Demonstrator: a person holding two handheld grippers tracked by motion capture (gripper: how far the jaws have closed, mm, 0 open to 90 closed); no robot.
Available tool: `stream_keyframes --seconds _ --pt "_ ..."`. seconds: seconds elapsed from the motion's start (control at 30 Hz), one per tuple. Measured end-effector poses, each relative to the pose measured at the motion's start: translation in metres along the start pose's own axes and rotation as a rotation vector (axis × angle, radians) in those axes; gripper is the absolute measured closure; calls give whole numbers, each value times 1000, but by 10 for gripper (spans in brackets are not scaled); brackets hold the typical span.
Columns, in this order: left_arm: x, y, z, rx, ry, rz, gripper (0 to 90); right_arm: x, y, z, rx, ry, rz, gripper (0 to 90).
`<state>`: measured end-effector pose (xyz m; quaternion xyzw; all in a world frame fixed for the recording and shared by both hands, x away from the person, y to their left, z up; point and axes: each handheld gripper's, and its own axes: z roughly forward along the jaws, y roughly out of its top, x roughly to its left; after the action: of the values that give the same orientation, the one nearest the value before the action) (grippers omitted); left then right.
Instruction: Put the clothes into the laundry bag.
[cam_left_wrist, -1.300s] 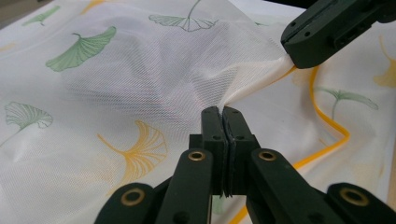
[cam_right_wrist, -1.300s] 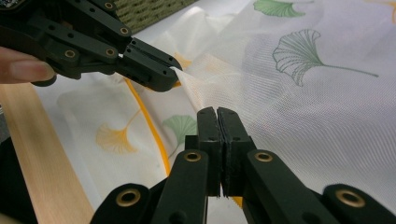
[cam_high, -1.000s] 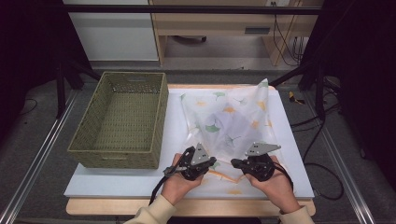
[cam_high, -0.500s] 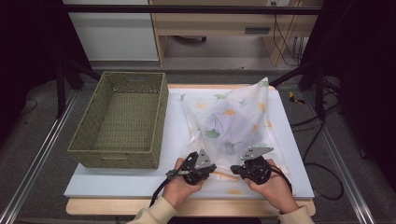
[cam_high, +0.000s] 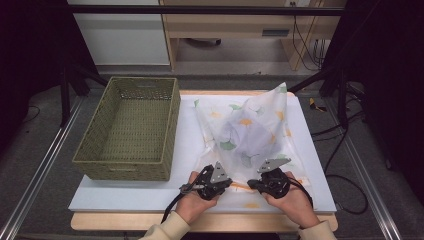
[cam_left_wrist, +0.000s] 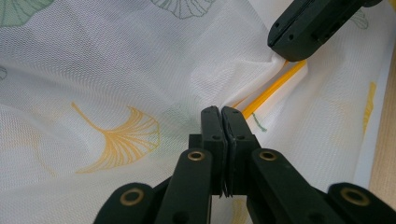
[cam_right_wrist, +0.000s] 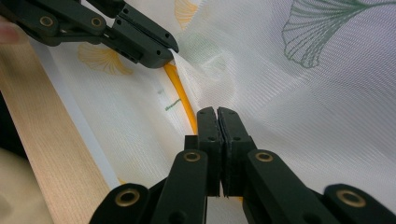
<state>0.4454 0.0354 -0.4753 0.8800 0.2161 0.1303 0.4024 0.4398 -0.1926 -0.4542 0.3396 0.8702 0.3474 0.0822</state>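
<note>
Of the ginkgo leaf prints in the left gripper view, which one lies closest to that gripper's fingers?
The yellow ginkgo leaf on the mesh cloth, just left of the left gripper. The green leaves sit far off along the top edge.

Bare tabletop (cam_high: 185, 145) runs between the basket (cam_high: 131, 129) on the left and the raised cloth (cam_high: 250, 132), which blocks the middle and right.
</note>
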Motion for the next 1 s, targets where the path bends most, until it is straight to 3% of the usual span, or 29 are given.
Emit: stream_keyframes --seconds 0.27,0.43,0.7,1.0 --pt "1 -2 0 -6 1 -14 869 -2 -1 0 -4 8 1 871" --pt "1 -2 -1 -11 19 -21 841 -2 -1 -2 -13 10 11 816" --pt "3 -3 -5 -27 47 -40 722 -12 -3 -7 -79 18 57 713" --pt "7 2 -22 -50 111 -56 507 -14 -2 -13 -149 9 62 613"
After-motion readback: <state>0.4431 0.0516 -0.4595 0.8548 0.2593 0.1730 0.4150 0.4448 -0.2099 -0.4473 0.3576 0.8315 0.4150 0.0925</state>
